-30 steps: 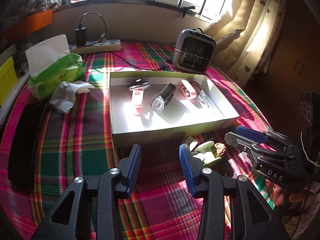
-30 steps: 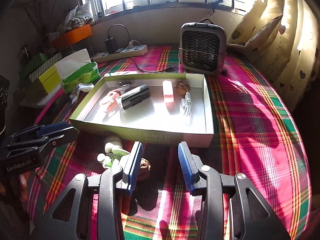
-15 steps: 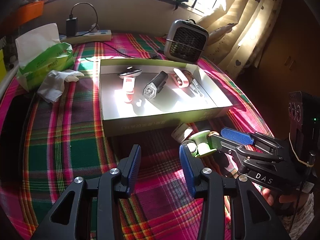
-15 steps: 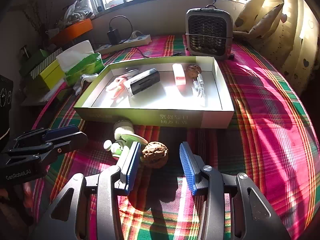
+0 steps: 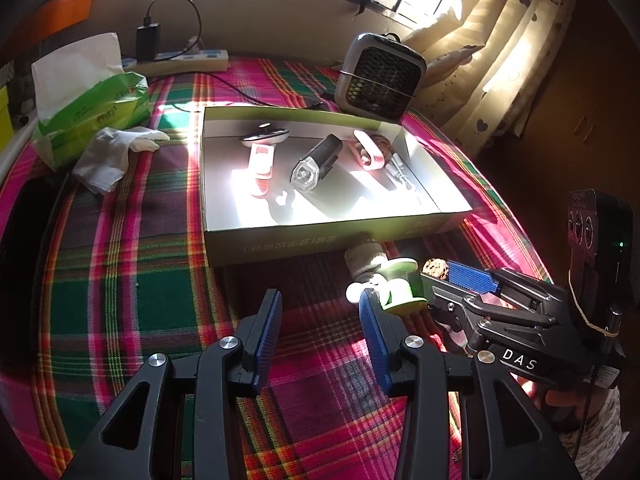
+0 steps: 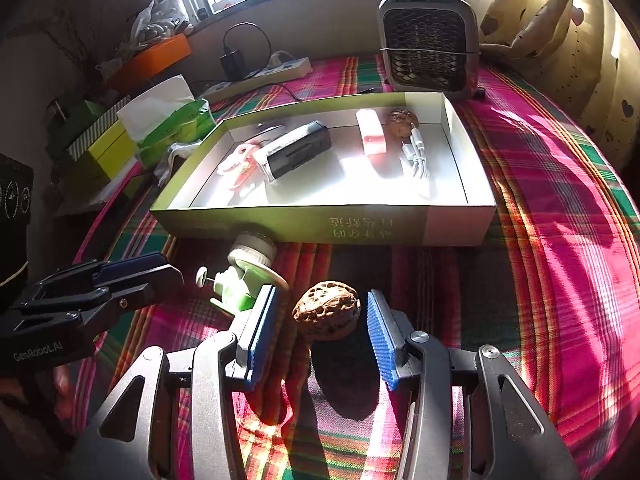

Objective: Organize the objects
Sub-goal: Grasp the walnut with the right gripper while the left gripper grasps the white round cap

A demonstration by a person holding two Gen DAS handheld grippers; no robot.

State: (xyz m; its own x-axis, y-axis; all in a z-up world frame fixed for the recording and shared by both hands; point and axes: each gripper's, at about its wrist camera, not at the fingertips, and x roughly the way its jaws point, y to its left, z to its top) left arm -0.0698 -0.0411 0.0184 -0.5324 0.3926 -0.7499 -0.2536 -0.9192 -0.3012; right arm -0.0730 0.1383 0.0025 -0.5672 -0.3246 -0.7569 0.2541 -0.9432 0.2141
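Observation:
A brown walnut [image 6: 326,314] lies on the plaid cloth between the open jaws of my right gripper [image 6: 320,334], apart from both pads. A green and white small gadget [image 6: 244,280] lies just left of it, in front of the box. The open box [image 6: 320,224] holds a black bike light [image 6: 296,154], a pink case [image 6: 370,136], a second walnut [image 6: 402,120], a white cable [image 6: 416,156] and pink scissors [image 6: 240,162]. My left gripper [image 5: 320,320] is open and empty above the cloth, left of the gadget [image 5: 398,284]. The right gripper [image 5: 460,284] shows there too.
A small grey heater [image 6: 430,54] stands behind the box. A green tissue pack [image 5: 88,108] and crumpled tissue [image 5: 112,156] lie at the left. A power strip [image 5: 184,60] with a charger sits at the back, by coloured boxes [image 6: 104,140].
My right gripper has moved forward and down, so the walnut now sits between its jaws. My left gripper has drifted a little; both stay open.

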